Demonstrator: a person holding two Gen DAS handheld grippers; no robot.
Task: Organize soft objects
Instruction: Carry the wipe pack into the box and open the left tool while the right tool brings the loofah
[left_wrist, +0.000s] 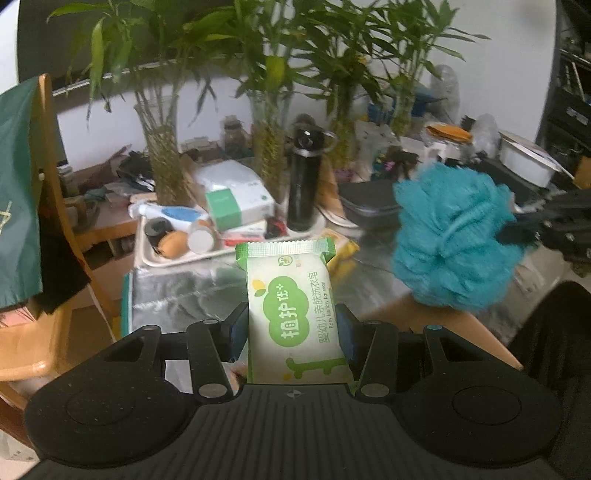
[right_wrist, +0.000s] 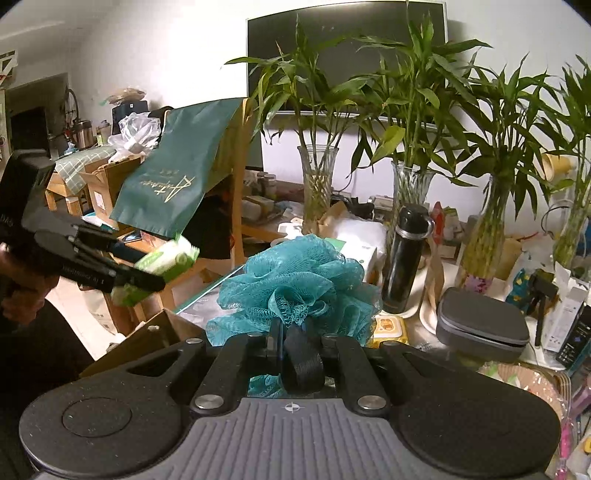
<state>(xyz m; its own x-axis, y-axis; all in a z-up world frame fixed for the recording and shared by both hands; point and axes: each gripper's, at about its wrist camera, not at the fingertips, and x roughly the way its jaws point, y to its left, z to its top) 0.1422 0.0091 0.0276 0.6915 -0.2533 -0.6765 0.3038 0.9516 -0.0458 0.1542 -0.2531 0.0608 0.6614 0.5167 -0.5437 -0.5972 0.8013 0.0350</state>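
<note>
**Above the bench's near corner: soap pack and mesh puff both carried**

Over the bench (left_wrist: 376, 291), left gripper (left_wrist: 293, 328) clamped flat across a soap pack (left_wrist: 295, 306): light, firm inside, slick wrapper, best gripped on its broad sides. Right gripper (right_wrist: 291, 341), jaws together, pinching a teal mesh puff (right_wrist: 295, 280) at its gathered core: featherlight, springy, snag-prone. Beyond, crowded far edge: bamboo vases (right_wrist: 317, 184), black flask (right_wrist: 404, 254), grey case (right_wrist: 480, 325).

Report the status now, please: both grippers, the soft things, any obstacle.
Left gripper shut on soap pack. Right gripper shut on teal bath pouf. Both items held off the table. Black bottle and vases stand ahead.
</note>
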